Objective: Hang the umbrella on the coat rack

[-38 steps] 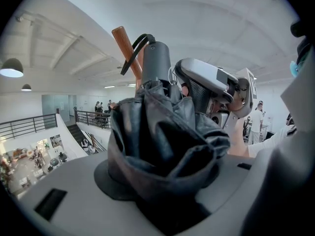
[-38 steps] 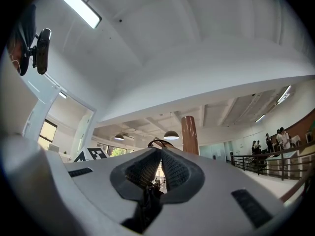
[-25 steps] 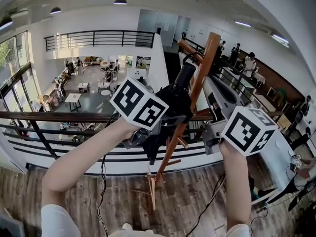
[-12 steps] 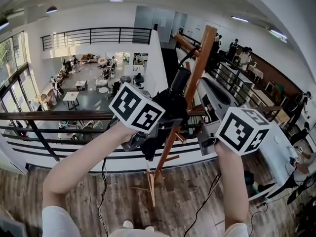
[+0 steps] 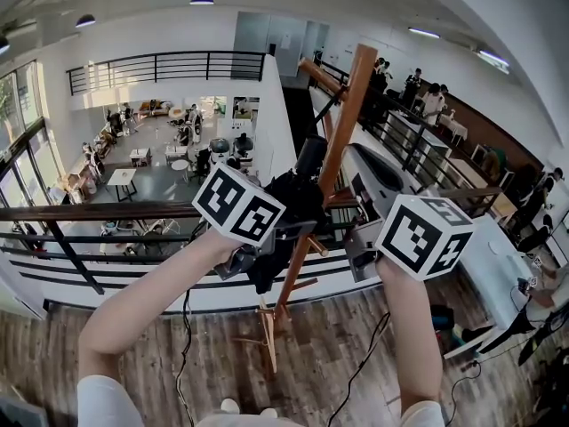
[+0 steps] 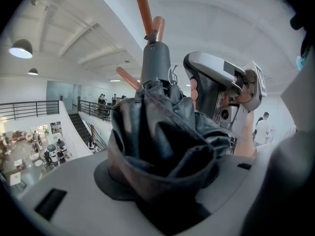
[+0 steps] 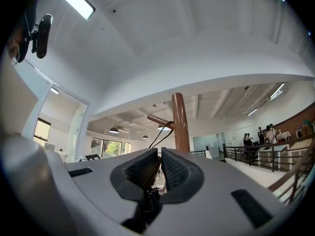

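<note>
left hand-held gripper (image 6: 162, 181): jaws spread wide and clamped round the folded cloth of the umbrella. It seems to carry the whole weight, so the strap stays slack enough to be guided.
umbrella (image 6: 160, 132): black and folded, with the handle end pointing up. It is held just beside the upper part of the coat rack's pole, below the top pegs. By my judgement it is not yet hanging on its own.
strap (image 7: 161, 134): a thin black loop running from the right jaws up to a peg. Whether it already sits over the peg's tip I cannot tell.
peg (image 7: 158, 121): slants out from the pole near its top and is the likely hook for the loop.
coat rack (image 5: 342, 123): a wooden pole with slanting pegs near its top, standing on the floor (image 5: 356, 354) beside a railing (image 5: 107, 210).
right hand-held gripper (image 7: 160, 163): jaws almost together, pinching the strap. This likely keeps the loop drawn out towards the peg while the other side bears the load.
what remains: seat the loop, then let both grips go.
</note>
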A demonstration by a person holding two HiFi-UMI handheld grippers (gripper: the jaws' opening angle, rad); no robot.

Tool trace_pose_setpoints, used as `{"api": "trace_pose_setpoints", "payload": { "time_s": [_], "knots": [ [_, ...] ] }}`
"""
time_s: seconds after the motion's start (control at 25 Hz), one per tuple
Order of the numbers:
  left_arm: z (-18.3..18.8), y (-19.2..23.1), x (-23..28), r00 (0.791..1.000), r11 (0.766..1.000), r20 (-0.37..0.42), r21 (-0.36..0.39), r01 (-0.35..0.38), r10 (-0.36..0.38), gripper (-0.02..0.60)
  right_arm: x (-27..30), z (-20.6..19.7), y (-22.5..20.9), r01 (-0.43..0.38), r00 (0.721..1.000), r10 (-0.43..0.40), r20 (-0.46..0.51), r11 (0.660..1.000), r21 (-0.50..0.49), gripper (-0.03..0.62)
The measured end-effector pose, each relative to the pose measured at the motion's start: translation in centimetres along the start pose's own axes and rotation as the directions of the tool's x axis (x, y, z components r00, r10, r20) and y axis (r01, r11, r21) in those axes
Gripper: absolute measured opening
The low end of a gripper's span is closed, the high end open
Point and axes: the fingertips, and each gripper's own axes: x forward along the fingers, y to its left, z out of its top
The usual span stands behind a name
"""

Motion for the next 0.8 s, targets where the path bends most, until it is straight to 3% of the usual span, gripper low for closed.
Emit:
{"api": "trace_pose_setpoints", "payload": {
  "time_s": [0.28, 0.6, 0.8],
  "knots": [
    [-0.7, -2.1, 0.1, 1.0, 1.0, 0.005, -0.006, 0.0, 0.001, 0.249, -2.1, -0.1, 0.7, 0.005, 1.0, -0.005, -0.009, 1.0, 0.0, 0.038],
    [-0.9, -1.9, 2.0, 0.999, 1.0, 0.033, 0.004, -0.01, 0.01, 0.249, -2.7, -3.7, -1.6, 0.029, 0.999, -0.03, -0.032, 1.0, -0.008, 0.038],
    [-3.2, -3.8, 5.1, 0.998, 1.0, 0.064, 0.024, -0.003, 0.002, 0.25, -5.5, -7.1, -3.8, 0.041, 0.998, -0.041, -0.04, 0.999, -0.013, 0.038]
  ]
}}
